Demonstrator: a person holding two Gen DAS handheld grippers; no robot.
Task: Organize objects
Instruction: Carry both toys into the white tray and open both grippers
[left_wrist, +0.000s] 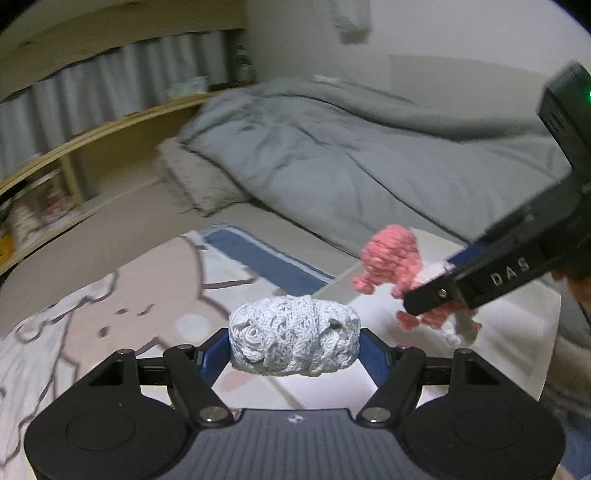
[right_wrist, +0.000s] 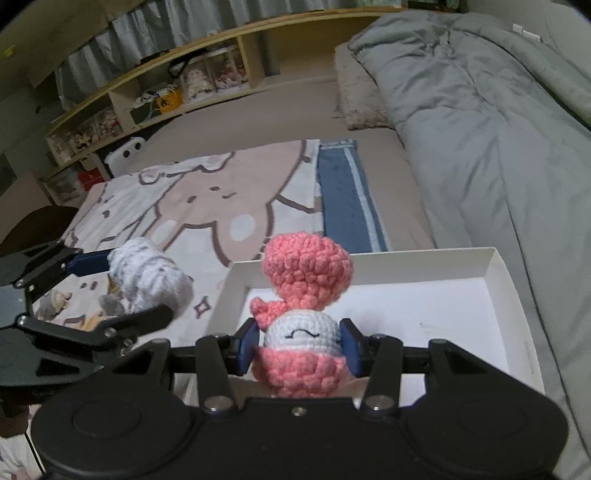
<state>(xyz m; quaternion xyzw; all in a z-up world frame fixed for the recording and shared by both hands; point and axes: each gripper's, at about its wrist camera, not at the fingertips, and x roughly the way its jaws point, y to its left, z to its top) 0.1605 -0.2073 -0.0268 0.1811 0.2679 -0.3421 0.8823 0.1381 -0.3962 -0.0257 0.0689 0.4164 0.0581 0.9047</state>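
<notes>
Flat white cardboard box (right_wrist: 495, 295) left bare inside, open from above, low walls to be cleared at its rim, rumpled grey quilt (right_wrist: 480, 122) heaped close on the right, printed cartoon blanket (right_wrist: 207, 199) lying flat and clear on the left, long wooden shelf (right_wrist: 155, 85) standing well behind

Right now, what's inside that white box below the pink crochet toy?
The white box shows only a bare white floor with faint print. The pink crochet toy, held in the right gripper, and the gripper's body hide the near part.
</notes>
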